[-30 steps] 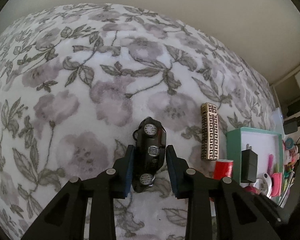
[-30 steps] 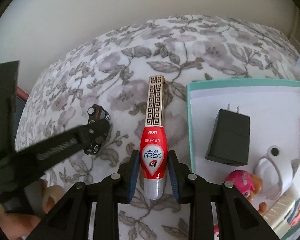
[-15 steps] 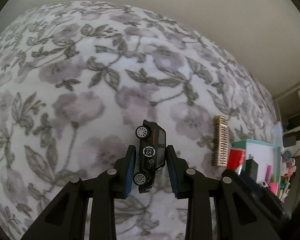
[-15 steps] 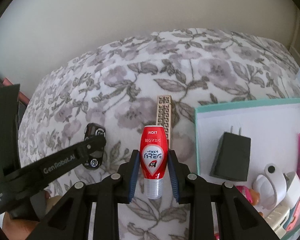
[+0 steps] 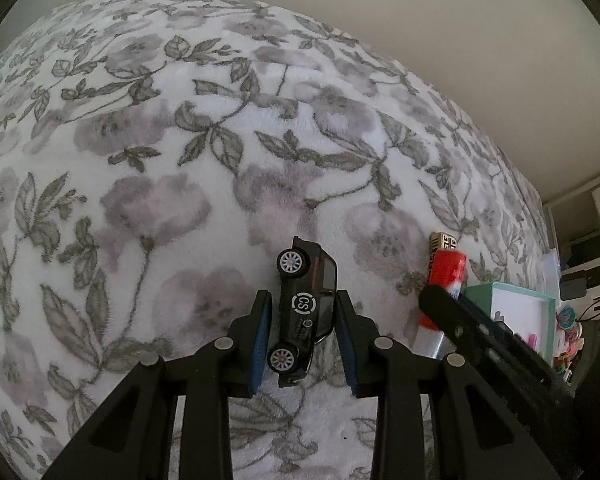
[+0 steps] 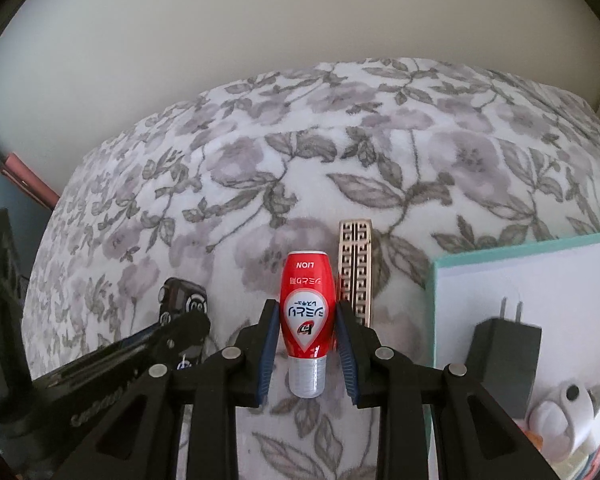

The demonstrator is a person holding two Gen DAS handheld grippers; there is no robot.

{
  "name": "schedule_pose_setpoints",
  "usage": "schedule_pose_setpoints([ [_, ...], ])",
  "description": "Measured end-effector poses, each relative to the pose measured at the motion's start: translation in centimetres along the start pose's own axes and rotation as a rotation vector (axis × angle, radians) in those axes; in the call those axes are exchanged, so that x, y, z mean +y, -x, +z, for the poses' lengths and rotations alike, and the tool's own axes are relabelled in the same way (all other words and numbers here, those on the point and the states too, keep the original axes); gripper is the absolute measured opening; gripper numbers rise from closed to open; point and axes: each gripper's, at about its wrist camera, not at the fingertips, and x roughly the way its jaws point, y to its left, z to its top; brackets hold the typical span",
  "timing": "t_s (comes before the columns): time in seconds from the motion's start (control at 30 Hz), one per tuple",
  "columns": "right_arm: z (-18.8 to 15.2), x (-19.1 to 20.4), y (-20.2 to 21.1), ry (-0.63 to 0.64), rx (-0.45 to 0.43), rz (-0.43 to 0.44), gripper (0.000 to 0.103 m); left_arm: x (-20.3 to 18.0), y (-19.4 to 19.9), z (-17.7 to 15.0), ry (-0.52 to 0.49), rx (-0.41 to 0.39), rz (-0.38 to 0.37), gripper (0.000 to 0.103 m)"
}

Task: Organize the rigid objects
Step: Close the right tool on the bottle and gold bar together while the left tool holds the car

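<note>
My left gripper (image 5: 304,332) is shut on a black toy car (image 5: 306,308), held on its side above the floral blanket (image 5: 180,160). My right gripper (image 6: 308,334) is shut on a red tube (image 6: 309,312) with a silver cap, lifted off the blanket. A gold patterned bar (image 6: 354,270) lies on the blanket just right of the tube. In the left wrist view the red tube (image 5: 446,276) and the bar (image 5: 442,240) show to the right. The car (image 6: 182,300) and the left gripper's finger (image 6: 140,348) show at the left of the right wrist view.
A teal-rimmed white box (image 6: 500,252) at the right holds a black charger (image 6: 504,356), a white clip-like item (image 6: 560,412) and pink toys. The box (image 5: 520,300) also shows at the right of the left wrist view. A wall runs behind the blanket.
Both grippers have lifted their objects off the blanket: the car and the red tube now hang higher. The gold bar stayed on the blanket.
</note>
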Motion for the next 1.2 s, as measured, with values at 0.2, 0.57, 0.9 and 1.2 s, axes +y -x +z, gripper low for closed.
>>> schedule_pose_setpoints([
  [0.2, 1.2, 0.0, -0.4, 0.013, -0.005, -0.037, 0.031, 0.1, -0.1, 0.0, 0.008, 0.004, -0.007, 0.034],
  [0.57, 1.4, 0.1, -0.4, 0.07, 0.005, -0.102, 0.055, 0.2, -0.3, 0.1, 0.012, 0.009, -0.013, 0.035],
  [0.9, 1.9, 0.3, -1.5, 0.065, 0.029, -0.103, 0.056, 0.6, -0.2, 0.1, 0.034, 0.008, -0.034, 0.035],
  [1.2, 2.2, -0.1, -2.8, 0.01, 0.063, -0.069, 0.06, 0.7, -0.1, 0.0, 0.034, 0.007, -0.033, 0.035],
])
